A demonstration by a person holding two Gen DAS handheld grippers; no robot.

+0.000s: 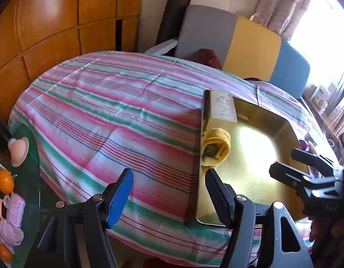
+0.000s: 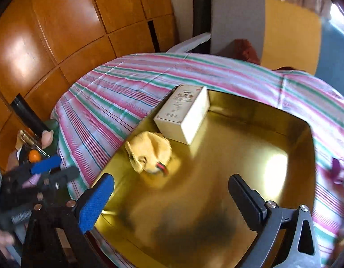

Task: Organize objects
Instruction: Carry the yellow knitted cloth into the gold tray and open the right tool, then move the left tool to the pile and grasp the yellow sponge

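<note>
A shiny gold tray (image 1: pixel 250 178) (image 2: pixel 239 151) lies on the striped cloth. In its far left corner stands a white box (image 2: pixel 183 114) (image 1: pixel 223 107). A rolled yellow cloth (image 2: pixel 149 154) (image 1: pixel 216 147) lies just in front of the box. My right gripper (image 2: pixel 170 201) hovers over the tray floor near the yellow cloth, open wide with nothing between its fingers; it also shows in the left wrist view (image 1: pixel 305 174). My left gripper (image 1: pixel 169 197) (image 2: pixel 47 167) is open over the tray's left wall, black finger (image 1: pixel 218 196) inside the rim, blue pad (image 1: pixel 120 198) over the cloth.
A pink, green and white striped cloth (image 1: pixel 109 111) covers the table. On a glass surface at the left lie orange balls (image 1: pixel 4 181) and pink toys (image 1: pixel 15 210). A grey, yellow and blue cushion (image 1: pixel 250 42) stands behind, wooden cabinets (image 1: pixel 49 17) at the left.
</note>
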